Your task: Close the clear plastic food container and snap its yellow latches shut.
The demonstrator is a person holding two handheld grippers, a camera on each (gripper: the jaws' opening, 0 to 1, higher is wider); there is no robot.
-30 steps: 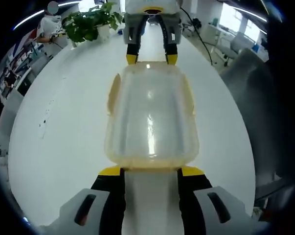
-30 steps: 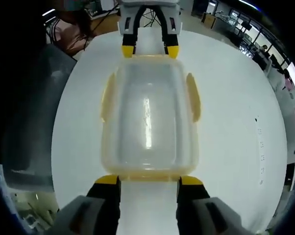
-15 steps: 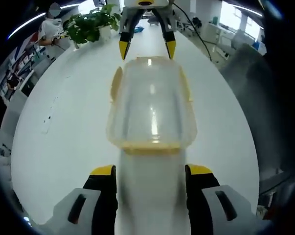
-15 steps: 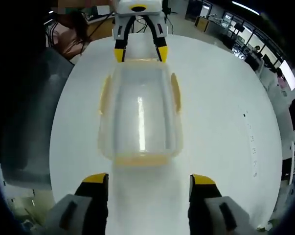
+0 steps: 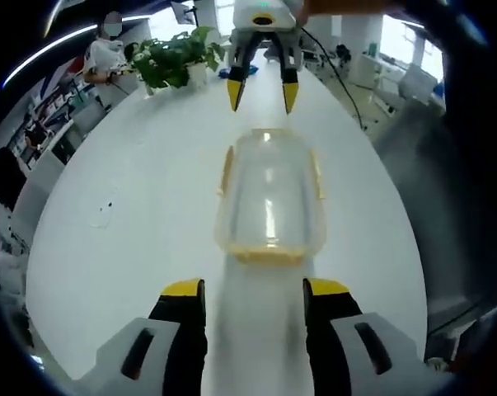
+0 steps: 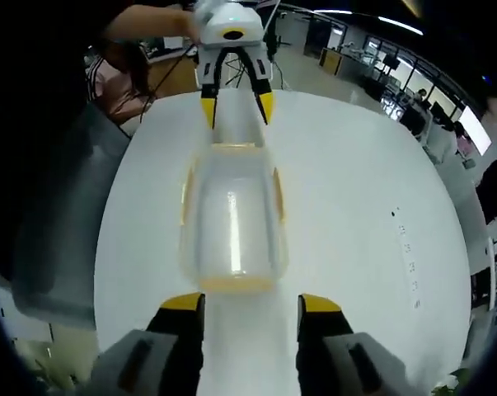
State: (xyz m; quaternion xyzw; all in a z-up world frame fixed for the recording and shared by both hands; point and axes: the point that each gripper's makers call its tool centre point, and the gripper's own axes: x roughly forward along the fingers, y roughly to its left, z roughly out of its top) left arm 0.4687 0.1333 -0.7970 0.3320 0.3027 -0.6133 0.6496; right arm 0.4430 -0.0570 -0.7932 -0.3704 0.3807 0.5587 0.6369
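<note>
While the clear rectangular plastic food container (image 5: 269, 210) rests with its lid on at the middle of the round white table (image 5: 133, 223), both grippers stand off from it at opposite ends.

In the left gripper view, a green leafy potted plant (image 5: 175, 59) stands at the far left edge of the table, with a seated person (image 5: 108, 54) beyond it. The left gripper (image 5: 255, 289) rises from the near edge of the view. Its yellow-tipped black jaws are spread roughly as wide as the container's near end and hold nothing; bare table shows between them. The container lies just beyond the jaw tips, apart from them. A yellow latch (image 5: 227, 169) lies against each long side, and a yellow latch (image 5: 267, 252) runs along the near end. At the far end, the right gripper (image 5: 264, 94) points toward the container, its jaws parted and empty, the tips short of the container's far edge.

In the right gripper view, the same container (image 6: 230, 219) lies lengthwise at centre, yellow latches (image 6: 184, 192) flat against its long sides. The right gripper (image 6: 250, 303) rises from the near edge, jaws parted about the width of the container's end, gripping nothing, tips just short of the near latch (image 6: 228, 284). Beyond the far end, the left gripper (image 6: 236, 106) is held by a person's hand (image 6: 161, 18), its jaws apart and empty. Small dark marks (image 6: 403, 246) dot the table at right.
</note>
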